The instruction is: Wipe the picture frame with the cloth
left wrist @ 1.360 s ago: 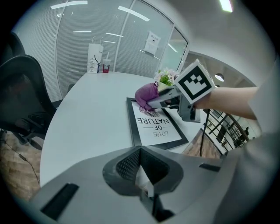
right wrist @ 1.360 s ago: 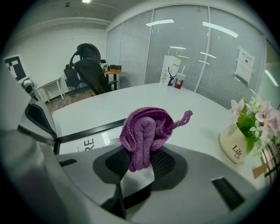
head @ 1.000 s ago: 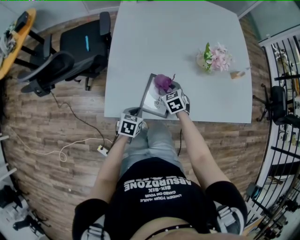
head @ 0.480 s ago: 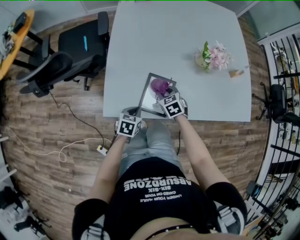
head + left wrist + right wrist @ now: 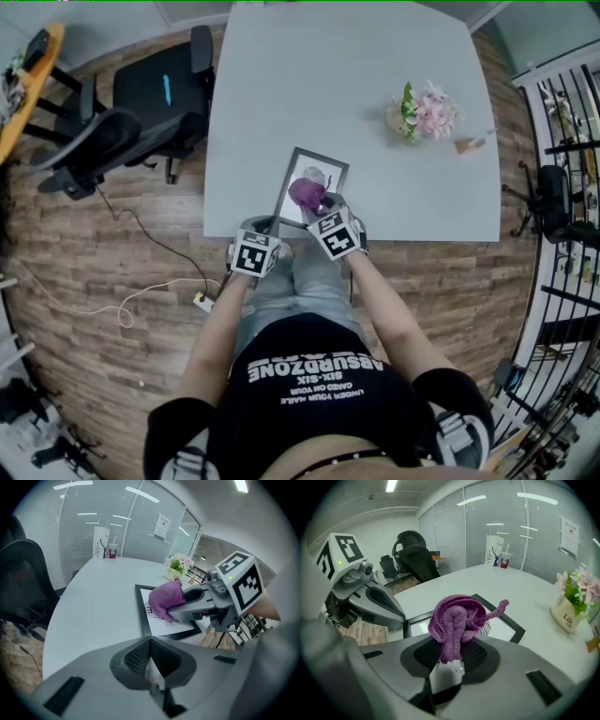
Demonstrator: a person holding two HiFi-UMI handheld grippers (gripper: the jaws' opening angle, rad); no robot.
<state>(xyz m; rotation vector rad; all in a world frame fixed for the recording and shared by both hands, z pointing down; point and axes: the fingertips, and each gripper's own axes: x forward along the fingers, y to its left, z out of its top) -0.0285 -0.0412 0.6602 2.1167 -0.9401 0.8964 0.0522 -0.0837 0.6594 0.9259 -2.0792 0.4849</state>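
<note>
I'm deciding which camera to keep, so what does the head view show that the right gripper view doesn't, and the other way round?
Only the head view: the person from above, the wooden floor with a cable on it, and the table in full outline. Only the right gripper view: the right gripper with jaws pinched on the cloth, and a paper bag and cup at the table's far end. Both: the cloth, picture frame, flowers, office chairs, and left gripper at the frame's corner.
</note>
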